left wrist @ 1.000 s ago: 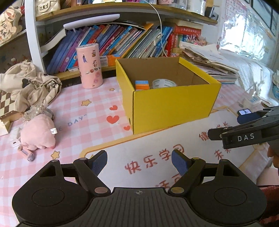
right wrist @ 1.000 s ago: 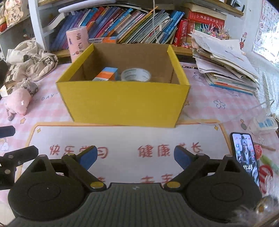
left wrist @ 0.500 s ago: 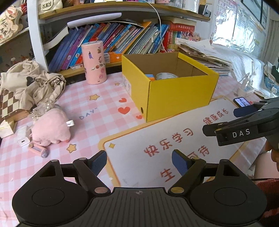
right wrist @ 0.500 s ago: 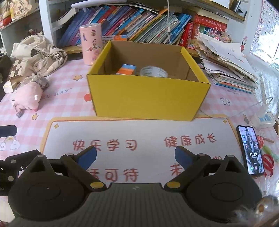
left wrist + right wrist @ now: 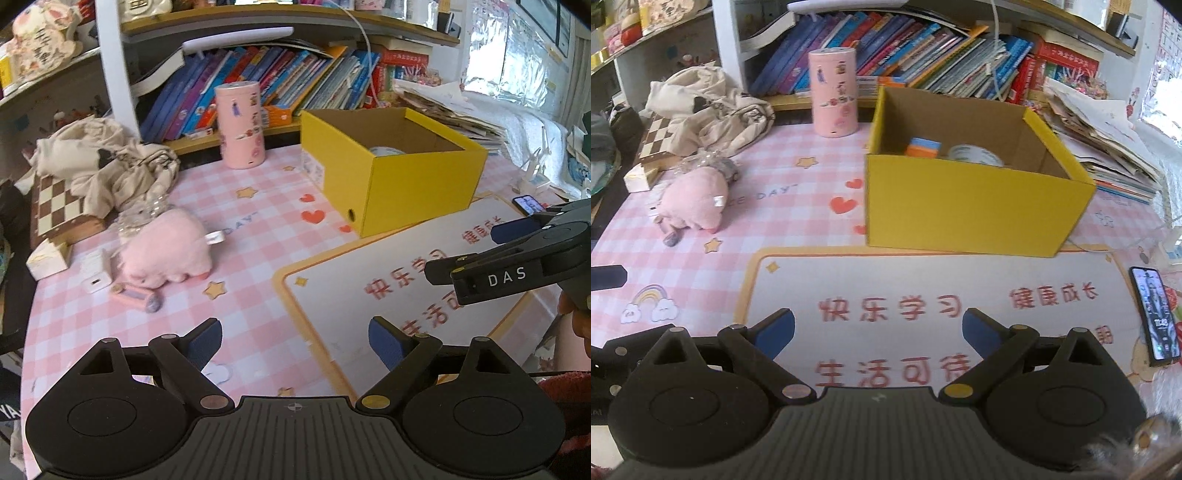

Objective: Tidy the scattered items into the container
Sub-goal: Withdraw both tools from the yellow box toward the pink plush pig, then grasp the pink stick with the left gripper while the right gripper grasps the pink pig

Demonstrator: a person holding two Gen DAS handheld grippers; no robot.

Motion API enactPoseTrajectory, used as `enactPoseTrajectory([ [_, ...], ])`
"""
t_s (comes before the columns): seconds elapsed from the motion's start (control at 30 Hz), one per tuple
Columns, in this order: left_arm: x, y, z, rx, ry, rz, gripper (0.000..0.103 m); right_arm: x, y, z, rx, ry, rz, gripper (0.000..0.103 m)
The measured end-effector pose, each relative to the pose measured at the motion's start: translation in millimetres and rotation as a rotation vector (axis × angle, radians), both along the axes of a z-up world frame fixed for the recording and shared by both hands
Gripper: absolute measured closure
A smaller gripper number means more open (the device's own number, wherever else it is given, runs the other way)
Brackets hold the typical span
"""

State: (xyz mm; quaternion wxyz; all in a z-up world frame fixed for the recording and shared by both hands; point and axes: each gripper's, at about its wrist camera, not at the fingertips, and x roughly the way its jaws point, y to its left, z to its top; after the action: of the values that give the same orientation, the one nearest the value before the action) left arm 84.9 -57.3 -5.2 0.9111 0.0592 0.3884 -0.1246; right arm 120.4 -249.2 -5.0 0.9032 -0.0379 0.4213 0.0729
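Note:
A yellow cardboard box stands open on the pink checked tablecloth. In it lie a roll of tape and an orange-and-blue block. A pink plush pig lies on the cloth to the left, with a small pink tube and a white charger beside it. My left gripper is open and empty above the cloth. My right gripper is open and empty above the white mat, and shows in the left wrist view.
A pink cylinder tin stands at the back by the bookshelf. A beige cloth lies over a chessboard box at far left. A phone lies at right. Stacked papers lie behind the box.
Both grippers have drawn back from the box and swung left, so the pig and small items come closer to the middle of the left wrist view. Both stay open.

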Motion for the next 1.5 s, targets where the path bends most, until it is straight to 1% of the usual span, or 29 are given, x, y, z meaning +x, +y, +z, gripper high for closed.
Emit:
enactPoseTrajectory([
  [0.23, -1, 28, 0, -0.001, -0.012, 0.026, 0.014, 3, 32, -2, -0.001, 0.005, 0.037, 0.005],
  [0.5, 7, 62, 3, -0.024, -0.033, 0.119, 0.014, 12, 72, 4, -0.037, -0.022, 0.167, 0.004],
  [0.6, 11, 72, 3, -0.03, -0.038, 0.145, 0.014, 16, 82, 4, -0.044, -0.018, 0.212, 0.004],
  [0.8, 19, 85, 2, -0.032, -0.045, 0.181, 0.014, 27, 97, 3, -0.055, -0.011, 0.265, 0.004],
  [1.13, 39, 100, -6, -0.04, -0.037, 0.228, 0.014, 51, 110, 0, -0.055, -0.006, 0.319, 0.005],
  [1.5, 75, 114, -27, -0.036, 0.018, 0.278, 0.014, 98, 130, -2, -0.055, -0.018, 0.394, 0.005],
])
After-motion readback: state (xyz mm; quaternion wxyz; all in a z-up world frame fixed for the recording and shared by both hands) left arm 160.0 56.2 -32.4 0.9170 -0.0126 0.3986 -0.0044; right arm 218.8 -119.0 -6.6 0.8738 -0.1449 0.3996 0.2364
